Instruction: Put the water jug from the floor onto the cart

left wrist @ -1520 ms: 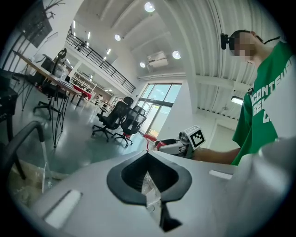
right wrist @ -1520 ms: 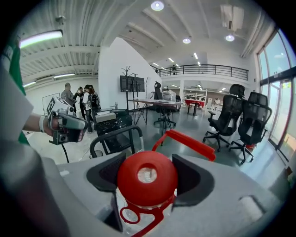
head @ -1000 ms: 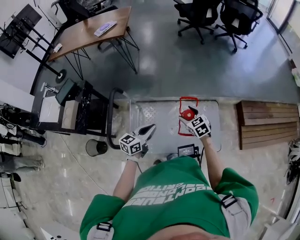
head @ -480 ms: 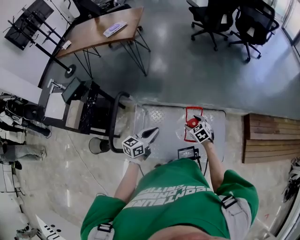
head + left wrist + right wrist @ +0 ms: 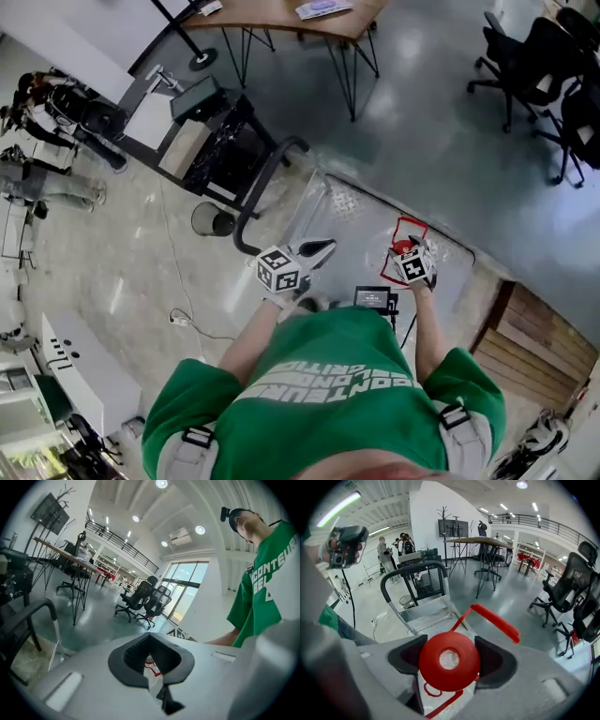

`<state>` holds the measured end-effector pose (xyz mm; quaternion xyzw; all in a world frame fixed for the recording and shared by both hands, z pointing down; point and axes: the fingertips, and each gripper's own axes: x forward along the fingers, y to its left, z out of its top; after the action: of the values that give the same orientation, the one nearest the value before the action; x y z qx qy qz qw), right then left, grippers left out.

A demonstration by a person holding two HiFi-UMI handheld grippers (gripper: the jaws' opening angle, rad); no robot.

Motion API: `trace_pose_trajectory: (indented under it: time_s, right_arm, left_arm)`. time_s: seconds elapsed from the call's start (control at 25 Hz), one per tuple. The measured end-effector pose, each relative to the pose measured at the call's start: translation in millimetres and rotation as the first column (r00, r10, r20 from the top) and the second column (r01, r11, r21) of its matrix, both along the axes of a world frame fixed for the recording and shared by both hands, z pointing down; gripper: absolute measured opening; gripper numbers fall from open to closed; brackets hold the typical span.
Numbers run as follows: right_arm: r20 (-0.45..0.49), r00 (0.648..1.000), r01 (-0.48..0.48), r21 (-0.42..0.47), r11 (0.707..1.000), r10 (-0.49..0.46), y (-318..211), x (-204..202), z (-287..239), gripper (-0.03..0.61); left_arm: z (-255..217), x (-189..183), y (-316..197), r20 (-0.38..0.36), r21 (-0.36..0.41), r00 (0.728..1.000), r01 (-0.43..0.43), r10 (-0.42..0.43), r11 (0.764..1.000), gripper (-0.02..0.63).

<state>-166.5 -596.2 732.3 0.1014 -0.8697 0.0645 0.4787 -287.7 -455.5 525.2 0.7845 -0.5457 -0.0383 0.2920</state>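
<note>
The person's green shirt [image 5: 328, 384] fills the bottom of the head view, with both forearms reaching forward from it. The left claw [image 5: 316, 249] is held just ahead of the body. Its jaws are together at the tips with nothing gripped, and it hangs to the left of the jug, apart from it.

The right claw [image 5: 451, 658] is clamped on the neck of the water jug [image 5: 403, 247], one jaw on each side just under the round red cap [image 5: 449, 677]. The jug's red carrying handle [image 5: 496, 619] stands up beyond the cap, and the clear body hangs below the jaws.

From the head view the jug sits over the near part of the cart [image 5: 352, 211], a flat grey platform. Whether the jug's base touches the deck cannot be told. The cart's black push handle [image 5: 267, 183] rises at its left end, with a small round bin [image 5: 213, 220] on the floor just beside it.

Farther off stand a wooden table [image 5: 272, 19] on thin black legs and black office chairs [image 5: 553, 56] on the grey floor.
</note>
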Motion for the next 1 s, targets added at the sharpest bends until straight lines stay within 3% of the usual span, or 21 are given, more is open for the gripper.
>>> trace_pose_trajectory:
  time_s: [0.36,0.48,0.64,0.84,1.0]
  right_arm:
    - [-0.219,0.974,0.047,-0.090,0.995,-0.066,2,-7,99,0.301]
    - [-0.235,0.970,0.030,-0.160,0.987,-0.068,9,-16,118,0.301]
    - [-0.323,0.945,0.027,-0.043,0.999,-0.040,-14,-9,139,0.301]
    - [-0.350,0.936,0.019,-0.037,0.999,-0.031,-4,-4,165,0.302]
    - [-0.272,0.959,0.069,-0.071,0.995,-0.086,21,-25,175,0.302]
  left_arm:
    - [5,-10,32,-0.008,-0.061,0.995,0.100,-0.101,0.993,0.009]
    - [2,-14,34,-0.018,-0.058,0.993,0.118,-0.119,0.991,0.009]
    - [7,-10,39,-0.018,-0.069,0.990,0.135,-0.137,0.988,0.009]
    - [9,-3,41,-0.019,-0.089,0.991,0.131,-0.133,0.987,0.009]
    - [8,-2,45,-0.016,-0.099,0.992,0.126,-0.128,0.987,0.009]
